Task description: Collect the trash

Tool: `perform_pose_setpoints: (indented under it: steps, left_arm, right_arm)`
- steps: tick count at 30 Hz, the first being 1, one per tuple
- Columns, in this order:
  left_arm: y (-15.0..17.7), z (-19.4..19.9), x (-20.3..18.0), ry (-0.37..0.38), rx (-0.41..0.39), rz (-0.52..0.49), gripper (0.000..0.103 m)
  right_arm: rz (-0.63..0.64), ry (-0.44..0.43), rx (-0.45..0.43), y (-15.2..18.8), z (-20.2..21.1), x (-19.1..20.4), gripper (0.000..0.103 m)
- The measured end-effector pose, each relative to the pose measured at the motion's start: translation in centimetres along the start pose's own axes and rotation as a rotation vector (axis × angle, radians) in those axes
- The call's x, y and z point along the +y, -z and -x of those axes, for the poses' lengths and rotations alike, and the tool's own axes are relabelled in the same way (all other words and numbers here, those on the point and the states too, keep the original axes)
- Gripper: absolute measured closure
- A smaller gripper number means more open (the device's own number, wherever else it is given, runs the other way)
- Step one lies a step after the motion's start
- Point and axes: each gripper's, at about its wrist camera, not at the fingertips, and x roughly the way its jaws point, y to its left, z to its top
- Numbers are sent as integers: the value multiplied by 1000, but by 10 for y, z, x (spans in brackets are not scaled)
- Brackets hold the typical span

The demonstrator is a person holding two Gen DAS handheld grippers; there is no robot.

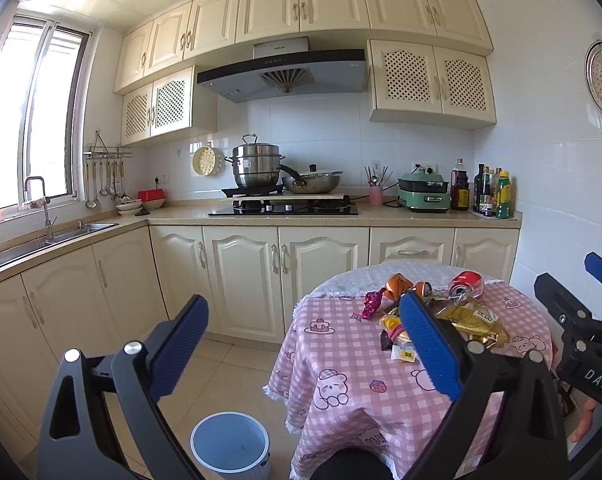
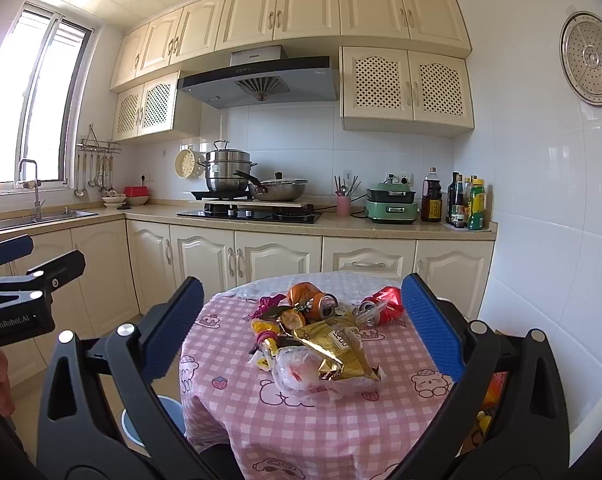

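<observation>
Both jaws spread, empty: left gripper (image 1: pixel 301 348), right gripper (image 2: pixel 301 328). Trash pile (image 2: pixel 321 336) mid-table (image 2: pixel 301 420); bin (image 1: pixel 231 446) on floor, left. Risks: crushed cans (image 2: pixel 381 304) rolling off edge; gold wrapper (image 2: pixel 341 354) slipping, dragging neighbours.

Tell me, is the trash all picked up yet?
Not yet. Nothing looks done: the bin on the floor looks empty. Nothing is in hand: the left gripper and right gripper are both open. Left on the table: red can, orange can, gold wrapper, plastic bag.
</observation>
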Motion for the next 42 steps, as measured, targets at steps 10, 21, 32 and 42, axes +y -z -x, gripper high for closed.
perform_pose_setpoints:
  steps: [10, 21, 32, 42]
  left_arm:
    - [14, 1, -10, -2, 1, -1, 9]
    - [10, -8, -5, 1, 6, 1, 8]
    - [8, -10, -1, -1, 9, 5, 8]
    - [9, -10, 1, -1, 11, 7, 8]
  right_arm:
    - [-4, 0, 6, 0, 1, -2, 6]
    - [-6, -4, 14, -3, 0, -3, 6]
    - [-14, -11, 37, -1, -5, 0, 6]
    - [-10, -17, 42, -2, -5, 0, 6]
